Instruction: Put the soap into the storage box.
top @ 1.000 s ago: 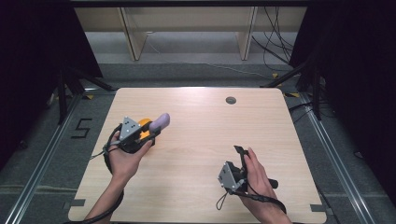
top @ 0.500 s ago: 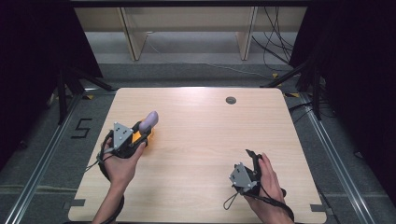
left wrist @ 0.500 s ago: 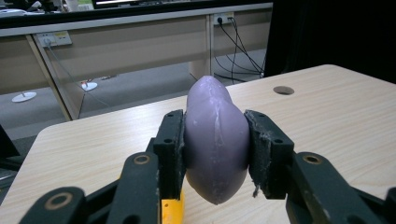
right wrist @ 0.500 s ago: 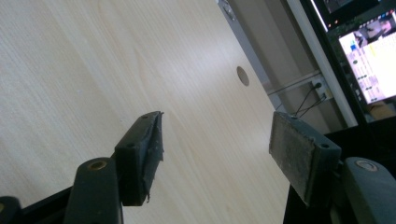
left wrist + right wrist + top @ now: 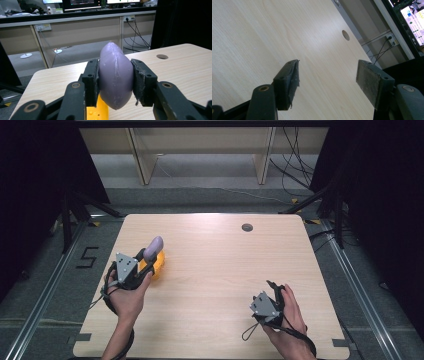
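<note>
**Item: purple oval piece, held at desk's left side**

Purple piece (image 5: 115,75) clamped between left tongs (image 5: 141,266), long axis pointing up and away, just over a yellow object (image 5: 158,264). Right tongs (image 5: 329,80) gape wide, holding nothing, well apart across the desk (image 5: 220,270); left hand nearer.

Premises: a lab or recording room with office fittings. A bare wooden table (image 5: 225,270) with a cable hole (image 5: 247,227) stands on grey carpet (image 5: 200,200), between metal floor rails (image 5: 45,295). Black curtains (image 5: 40,170) hang at both sides. A numeral 5 (image 5: 88,257) is marked on the floor. Beyond the table, a long desk (image 5: 75,22) carries monitors (image 5: 82,3), wall sockets (image 5: 43,27) and loose cables (image 5: 137,30).
</note>
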